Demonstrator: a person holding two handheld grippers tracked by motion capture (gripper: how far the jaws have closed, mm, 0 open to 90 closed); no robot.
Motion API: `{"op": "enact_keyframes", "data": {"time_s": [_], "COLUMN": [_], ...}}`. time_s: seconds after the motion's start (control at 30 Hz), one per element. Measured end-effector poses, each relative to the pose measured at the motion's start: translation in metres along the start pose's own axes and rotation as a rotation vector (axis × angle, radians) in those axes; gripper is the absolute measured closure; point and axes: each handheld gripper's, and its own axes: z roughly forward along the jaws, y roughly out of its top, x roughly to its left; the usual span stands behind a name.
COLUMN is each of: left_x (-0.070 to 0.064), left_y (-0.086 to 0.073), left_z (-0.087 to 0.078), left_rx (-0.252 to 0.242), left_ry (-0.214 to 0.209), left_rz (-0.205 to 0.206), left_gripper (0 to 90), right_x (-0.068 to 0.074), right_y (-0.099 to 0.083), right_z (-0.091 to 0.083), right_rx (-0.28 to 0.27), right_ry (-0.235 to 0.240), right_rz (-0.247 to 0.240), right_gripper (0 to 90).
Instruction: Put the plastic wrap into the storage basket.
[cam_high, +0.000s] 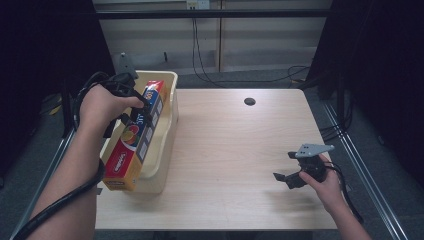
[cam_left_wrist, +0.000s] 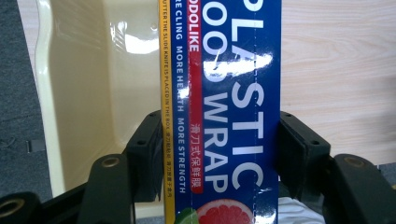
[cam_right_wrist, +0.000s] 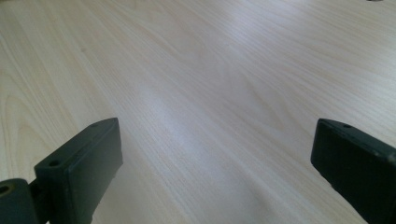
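1. My right gripper (cam_high: 289, 178) sits at the lower right of the high view, low over the bare table (cam_high: 235, 150). Its jaws stand wide apart with nothing between them; in the right gripper view I see wood grain in the gap.
2. My left gripper (cam_left_wrist: 215, 154) is at the left of the high view, with its jaws clamped across the width of the plastic wrap box (cam_left_wrist: 224, 102), one on each long side.
3. The box is long and narrow. In the high view its long axis runs from the lower left up toward the upper centre, tilted, lying inside the cream tub (cam_high: 170, 95); whether the near end rests on the tub's front rim I cannot tell.
4. Governing relation: the box lies in line with the tub's length, at the table's left edge. The left hand holds it; the right hand is well apart, across the table.
5. Judgement: the box is either being lowered in or lifted out. I cannot tell which.
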Motion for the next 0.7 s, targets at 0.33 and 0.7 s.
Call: {"op": "enact_keyframes", "data": {"time_s": [0.33,0.7], "left_x": [0.006,0.012], "left_y": [-0.002,-0.003], "left_z": [0.015,0.037], "left_rx": [0.018,0.042], "left_ry": [0.006,-0.005], "left_rz": [-0.015,-0.027], "left_gripper": [40.9,40.9], "right_x": [0.001,0.0], "right_y": [0.0,0.0], "right_z": [0.0,0.0], "right_rx": [0.002,-0.003], "right_ry": [0.006,0.001], "right_rz": [0.0,0.002], "right_gripper": [2.2,2.2]}}
